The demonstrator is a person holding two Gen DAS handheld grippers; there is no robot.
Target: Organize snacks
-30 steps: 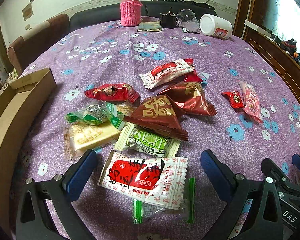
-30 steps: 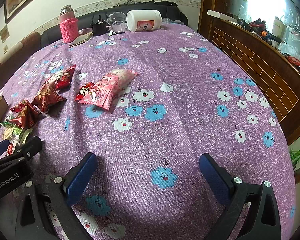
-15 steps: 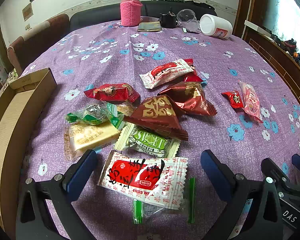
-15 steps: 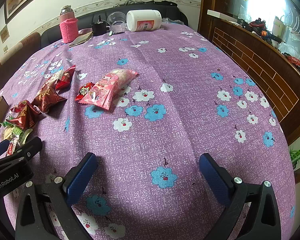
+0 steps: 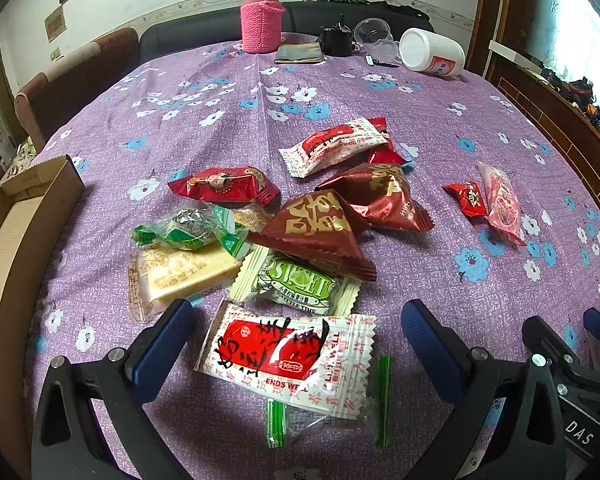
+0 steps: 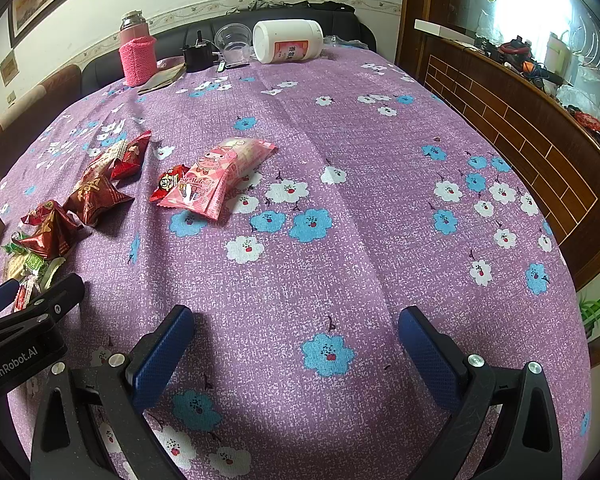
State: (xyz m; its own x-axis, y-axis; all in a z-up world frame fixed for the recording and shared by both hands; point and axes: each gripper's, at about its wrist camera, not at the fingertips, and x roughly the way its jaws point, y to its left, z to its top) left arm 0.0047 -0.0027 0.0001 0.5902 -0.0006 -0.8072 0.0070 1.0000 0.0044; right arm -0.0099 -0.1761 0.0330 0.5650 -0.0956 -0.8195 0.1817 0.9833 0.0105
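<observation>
Several wrapped snacks lie in a loose pile on the purple flowered tablecloth. My left gripper (image 5: 296, 320) is open, its blue pads either side of a white-and-red packet (image 5: 288, 356) that lies flat between them. Just beyond are a green-and-white "Sweet" packet (image 5: 296, 284), two dark red pyramid packs (image 5: 320, 228) and a yellow wafer pack (image 5: 180, 274). A pink packet (image 6: 220, 176) and a small red one (image 6: 168, 182) lie apart to the right. My right gripper (image 6: 296, 332) is open over bare cloth, holding nothing.
A cardboard box (image 5: 16, 248) stands at the table's left edge. At the far side are a pink-sleeved flask (image 5: 260, 20), a tipped white jar (image 5: 432, 54), a clear cup (image 5: 374, 36) and a dark mug. A wooden counter (image 6: 520, 128) runs along the right.
The cardboard box has shifted slightly in the left wrist view as that gripper swung a little. The snacks and the right gripper have not moved.
</observation>
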